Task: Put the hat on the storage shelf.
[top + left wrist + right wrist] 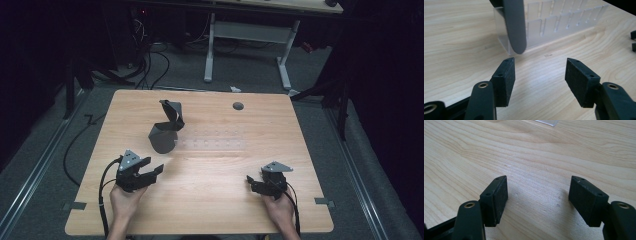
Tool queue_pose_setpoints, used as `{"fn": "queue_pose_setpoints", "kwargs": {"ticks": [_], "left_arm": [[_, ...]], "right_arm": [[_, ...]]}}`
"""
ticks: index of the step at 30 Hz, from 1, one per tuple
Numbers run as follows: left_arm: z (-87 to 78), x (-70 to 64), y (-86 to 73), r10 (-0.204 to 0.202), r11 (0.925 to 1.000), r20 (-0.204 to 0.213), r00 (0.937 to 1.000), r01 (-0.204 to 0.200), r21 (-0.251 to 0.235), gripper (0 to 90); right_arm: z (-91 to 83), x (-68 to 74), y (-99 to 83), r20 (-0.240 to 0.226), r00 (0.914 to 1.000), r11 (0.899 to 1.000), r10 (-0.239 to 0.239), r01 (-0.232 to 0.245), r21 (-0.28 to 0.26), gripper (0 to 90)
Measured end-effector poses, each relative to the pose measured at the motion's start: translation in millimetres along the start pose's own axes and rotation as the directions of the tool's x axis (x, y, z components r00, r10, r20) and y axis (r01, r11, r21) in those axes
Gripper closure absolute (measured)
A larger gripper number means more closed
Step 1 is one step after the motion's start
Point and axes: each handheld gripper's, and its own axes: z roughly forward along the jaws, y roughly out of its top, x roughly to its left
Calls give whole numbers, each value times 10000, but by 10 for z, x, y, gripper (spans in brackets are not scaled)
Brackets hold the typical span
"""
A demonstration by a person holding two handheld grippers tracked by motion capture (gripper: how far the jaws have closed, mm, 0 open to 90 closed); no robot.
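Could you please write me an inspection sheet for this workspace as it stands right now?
Surface: light wooden table, with a round dark cable port near the far edge.
Job's things: a clear plastic rack with slots lies mid-table; a dark grey curved piece stands at its left end.
Clutter: nothing seen on the table.
Grippers: left gripper and right gripper are both hand-held near the front edge, jaws open and holding nothing.
Cables: a black cable trails from the left gripper over the front edge; more cables lie on the floor at the left.
Surroundings: grey floor, a white-legged desk behind, dark room.
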Motion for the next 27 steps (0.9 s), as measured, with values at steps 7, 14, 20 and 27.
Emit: {"fn": "queue_pose_setpoints", "kwargs": {"ticks": [7,14,20,27], "left_arm": [[41,-39,-161,-79,9994,63,9999,77,349,412],[131,-39,-358,157,9961,-99,9998,-148,872,410],[231,-18,-535,730,9891,-554,9958,-652,1319,396],[271,-27,-679,1361,9838,-827,9872,-1248,1287,364]], "right_arm": [[0,0,0,0,10000,10000,-1,1,0,319],[0,0,0,0,10000,10000,-1,1,1,319],[0,0,0,1,10000,10000,1,-1,2,319],[2,1,2,2,10000,10000,6,-6,-1,319]]}}
